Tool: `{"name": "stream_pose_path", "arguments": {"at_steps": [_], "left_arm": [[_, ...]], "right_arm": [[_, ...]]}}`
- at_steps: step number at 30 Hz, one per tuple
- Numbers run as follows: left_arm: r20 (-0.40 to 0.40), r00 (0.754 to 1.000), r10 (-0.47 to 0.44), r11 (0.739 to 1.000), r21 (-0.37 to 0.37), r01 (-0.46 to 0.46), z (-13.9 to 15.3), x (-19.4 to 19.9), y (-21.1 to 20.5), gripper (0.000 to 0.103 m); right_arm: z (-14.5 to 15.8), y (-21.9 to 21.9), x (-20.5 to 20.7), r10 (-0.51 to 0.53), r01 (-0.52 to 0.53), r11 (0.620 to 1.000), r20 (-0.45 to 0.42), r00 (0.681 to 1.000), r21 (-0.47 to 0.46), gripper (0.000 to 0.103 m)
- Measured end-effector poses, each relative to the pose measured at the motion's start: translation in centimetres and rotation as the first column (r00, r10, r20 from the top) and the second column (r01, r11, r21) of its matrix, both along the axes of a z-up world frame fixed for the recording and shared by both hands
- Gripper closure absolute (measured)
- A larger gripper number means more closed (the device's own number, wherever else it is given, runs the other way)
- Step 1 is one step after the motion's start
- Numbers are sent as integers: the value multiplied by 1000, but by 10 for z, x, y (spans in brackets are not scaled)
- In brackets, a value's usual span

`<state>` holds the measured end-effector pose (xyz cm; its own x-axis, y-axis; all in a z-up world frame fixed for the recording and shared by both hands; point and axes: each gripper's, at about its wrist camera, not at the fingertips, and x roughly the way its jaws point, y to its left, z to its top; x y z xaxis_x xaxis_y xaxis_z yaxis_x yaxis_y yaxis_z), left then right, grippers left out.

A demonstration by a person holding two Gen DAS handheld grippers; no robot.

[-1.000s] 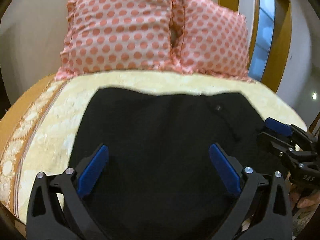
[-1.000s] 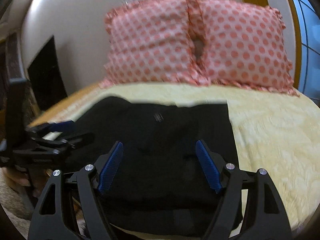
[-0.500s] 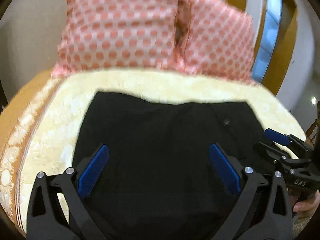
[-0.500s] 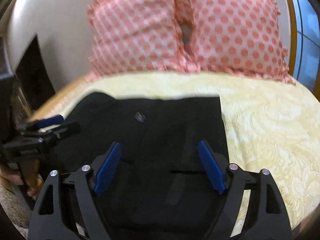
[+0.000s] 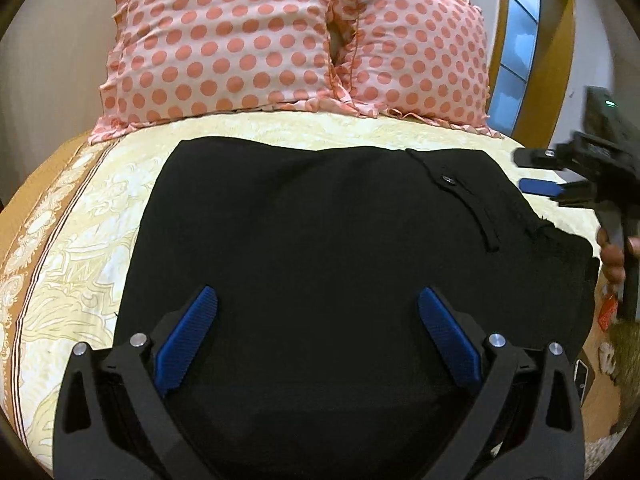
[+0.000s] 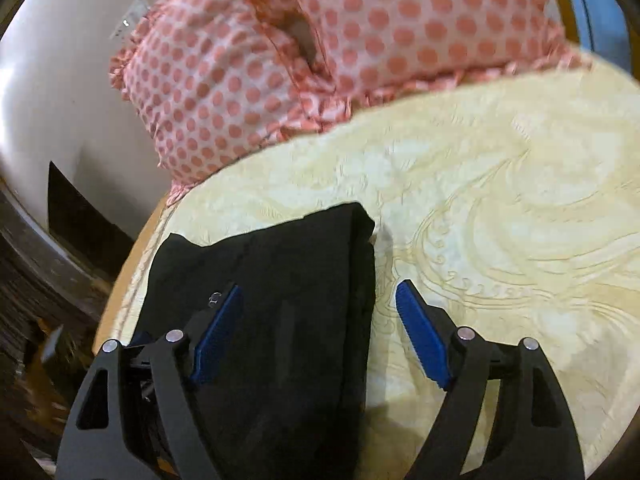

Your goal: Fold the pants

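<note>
The black pants (image 5: 320, 240) lie flat in a folded rectangle on the cream bedspread (image 5: 80, 248), a button (image 5: 445, 179) showing near their far right. My left gripper (image 5: 318, 300) is open and empty, low over the pants' near part. My right gripper (image 6: 318, 292) is open and empty; its jaws straddle the right edge of the pants (image 6: 272, 280), one pad over the cloth, the other over the bedspread (image 6: 500, 208). The right gripper also shows in the left wrist view (image 5: 536, 172) at the right, past the pants' edge.
Two pink polka-dot pillows (image 5: 224, 40) lean against the headboard at the back; they also show in the right wrist view (image 6: 320, 40). A wooden door frame and window (image 5: 516, 40) stand at the right. The bed's orange border (image 5: 24, 216) runs along the left.
My right gripper has swung right and forward, from over the pants' middle to their right edge, and tilted. My left gripper has stayed over the near part, open throughout.
</note>
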<state>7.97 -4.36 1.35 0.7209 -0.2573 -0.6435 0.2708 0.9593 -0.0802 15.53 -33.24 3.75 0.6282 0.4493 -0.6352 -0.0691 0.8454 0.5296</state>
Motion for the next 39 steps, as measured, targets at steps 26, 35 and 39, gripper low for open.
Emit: {"name": "stream_pose_path", "arguments": {"at_steps": [26,35,39], "left_arm": [[16,1000,-15,999,-31,16,0,1,2,2],[16,1000,-16,999,-32,16,0,1,2,2],[16,1000,-15,999,-30,16,0,1,1,2]], "right_arm": [[-6,40,-1,180,-151,947,78,981,-283,71],[0,49,-8,228,-179,921,108,968,-347,73],[-13,34,8,186,-173,958,35,982,-230,57]]}}
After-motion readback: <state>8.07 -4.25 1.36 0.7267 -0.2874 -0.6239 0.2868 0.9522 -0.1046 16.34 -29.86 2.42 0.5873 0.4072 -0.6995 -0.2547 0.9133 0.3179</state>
